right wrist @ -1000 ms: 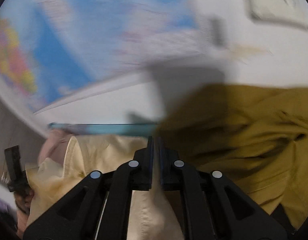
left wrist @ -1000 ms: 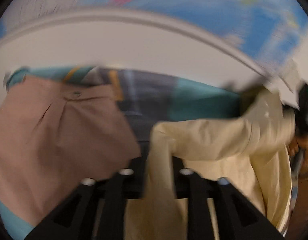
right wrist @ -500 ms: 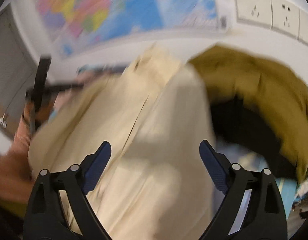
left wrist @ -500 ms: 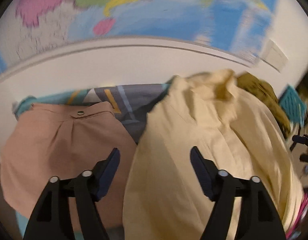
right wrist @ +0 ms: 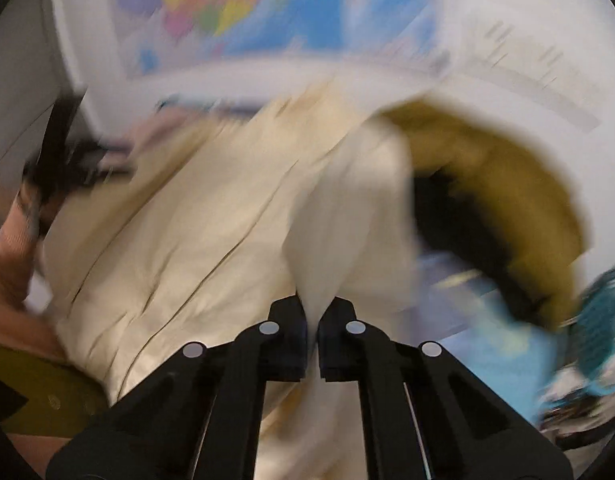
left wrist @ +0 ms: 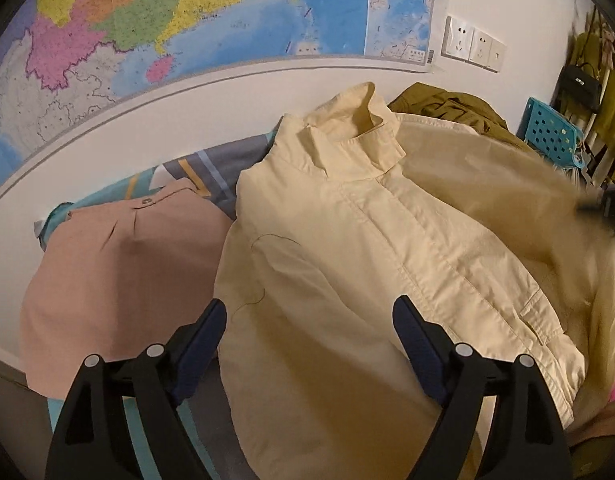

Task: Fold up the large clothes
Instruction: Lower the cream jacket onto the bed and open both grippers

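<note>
A cream jacket [left wrist: 367,240] lies spread out, collar toward the wall, front placket up. My left gripper [left wrist: 309,308] hovers over its lower left part. Its jaws are opening, wide apart, and the cloth lies below them, not pinched. In the blurred right wrist view, my right gripper [right wrist: 314,308] is shut on a raised fold of the cream jacket [right wrist: 347,220] at its right side. The right gripper shows as a dark blur at the right edge of the left wrist view.
A folded pink garment [left wrist: 119,280] lies left of the jacket on a patterned sheet [left wrist: 211,168]. An olive garment [left wrist: 447,108] is heaped behind the jacket on the right. A wall map [left wrist: 187,20], sockets [left wrist: 473,44] and a blue crate [left wrist: 547,132] stand beyond.
The left gripper let go of the cream cloth, opened wide and drew back. The right gripper opened, then shut on a fold of the jacket. The jacket now lies spread flat.
</note>
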`<state>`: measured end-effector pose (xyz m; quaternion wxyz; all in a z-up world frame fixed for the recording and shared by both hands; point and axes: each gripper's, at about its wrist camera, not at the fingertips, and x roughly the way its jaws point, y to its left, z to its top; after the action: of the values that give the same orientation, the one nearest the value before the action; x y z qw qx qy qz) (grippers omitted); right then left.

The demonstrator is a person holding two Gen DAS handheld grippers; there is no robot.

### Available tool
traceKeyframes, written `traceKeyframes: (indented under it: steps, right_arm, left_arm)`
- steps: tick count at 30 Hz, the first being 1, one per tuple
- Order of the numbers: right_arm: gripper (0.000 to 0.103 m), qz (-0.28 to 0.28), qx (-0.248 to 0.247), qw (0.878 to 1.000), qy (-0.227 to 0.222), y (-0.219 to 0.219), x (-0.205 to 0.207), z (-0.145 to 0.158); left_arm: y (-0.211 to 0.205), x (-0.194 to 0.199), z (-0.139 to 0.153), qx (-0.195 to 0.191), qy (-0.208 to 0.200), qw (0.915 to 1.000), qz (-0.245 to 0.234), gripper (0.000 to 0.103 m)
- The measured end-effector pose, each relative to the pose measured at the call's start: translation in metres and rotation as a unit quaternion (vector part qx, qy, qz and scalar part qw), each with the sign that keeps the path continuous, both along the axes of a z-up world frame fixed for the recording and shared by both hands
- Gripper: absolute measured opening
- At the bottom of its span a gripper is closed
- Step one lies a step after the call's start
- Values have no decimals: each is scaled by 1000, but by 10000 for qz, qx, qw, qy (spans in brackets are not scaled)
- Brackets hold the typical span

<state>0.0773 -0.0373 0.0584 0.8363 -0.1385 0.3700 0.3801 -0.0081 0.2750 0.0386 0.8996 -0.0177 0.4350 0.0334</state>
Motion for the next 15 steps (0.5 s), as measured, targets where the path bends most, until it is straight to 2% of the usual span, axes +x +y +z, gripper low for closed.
traceKeyframes:
  steps: [2, 3, 5, 6, 8, 10, 12, 14, 15]
  right_arm:
    - [3, -524, -202, 9970, -527, -16, 24, 29]
    - [3, -775, -297, 9943, -664, -26, 40, 40]
    - [3, -1166, -489, 9894, -714, -44, 69, 40]
    - [3, -1337, -524, 9875, -647, -52, 80, 32]
    - [3, -1543, -814, 9840, -357, -59, 101, -2]
    - [5, -1713, -799, 9818, 201, -66, 117, -45]
    - [13, -1754, -899, 9794, 437, -69, 119, -76]
    - [42, -1821, -674, 9778, 790, -80, 116, -91]
    - [48, -1833, -462, 9782, 857, -85, 113, -92]
  left_arm:
    - [2, 1, 3, 59, -39, 9999, 100, 82]
    - [3, 2, 4, 75, -58, 9999, 134, 82]
    - [6, 3, 3, 20, -91, 9998, 169, 82]
    - [7, 4, 1, -30, -63, 9998, 174, 82]
    - [10, 5, -3, -103, 3, 9998, 194, 82]
    - [11, 6, -9, -166, 149, 9997, 73, 83]
    - [10, 6, -13, -243, 285, 9993, -57, 90]
    - [9, 4, -15, -347, 332, 9987, -167, 90]
    - [9, 2, -16, -445, 353, 9981, -229, 90]
